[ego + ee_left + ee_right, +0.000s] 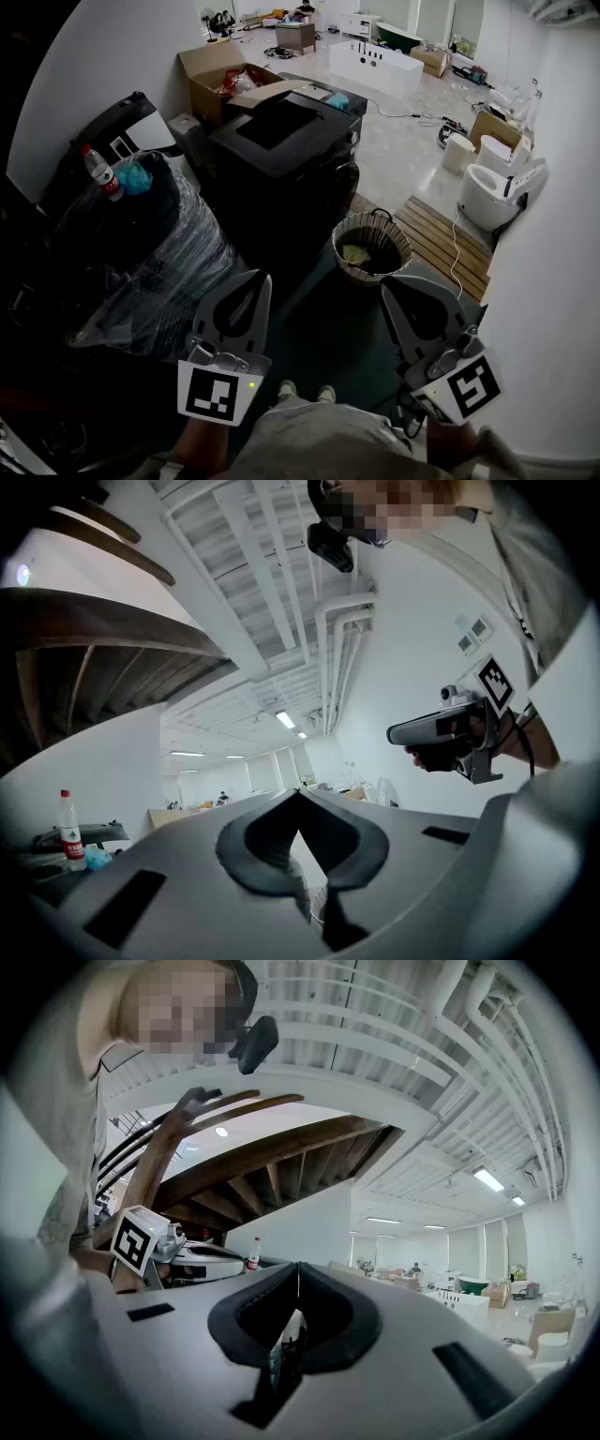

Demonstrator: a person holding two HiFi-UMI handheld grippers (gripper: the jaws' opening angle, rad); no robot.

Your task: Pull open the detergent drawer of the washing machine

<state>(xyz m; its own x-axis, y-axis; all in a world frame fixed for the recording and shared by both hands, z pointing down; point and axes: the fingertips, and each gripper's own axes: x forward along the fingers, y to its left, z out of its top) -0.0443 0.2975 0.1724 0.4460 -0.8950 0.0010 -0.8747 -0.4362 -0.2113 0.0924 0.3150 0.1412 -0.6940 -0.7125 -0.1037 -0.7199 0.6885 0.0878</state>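
In the head view, the left gripper (263, 277) and the right gripper (384, 282) are held low at six o'clock, side by side. Both are clenched on nothing. The black washing machine (286, 141) stands at twelve o'clock, well apart from both. Its round door seems to face four o'clock. The front is too dark for me to make out the detergent drawer, which I suppose is on the upper front. A wicker basket (343, 266) sits on the floor between the machine and the right gripper.

In the left gripper view, the jaws meet at their tips with nothing between them. Only the far room shows, and the other gripper at two o'clock.

In the right gripper view, the jaws are pressed together, also empty. A water bottle (253, 1252) stands at eleven o'clock.

I judge that such a drawer is light, stiff plastic, smooth, and may stick at first. It is best to hook the recess of its front panel and pull straight.
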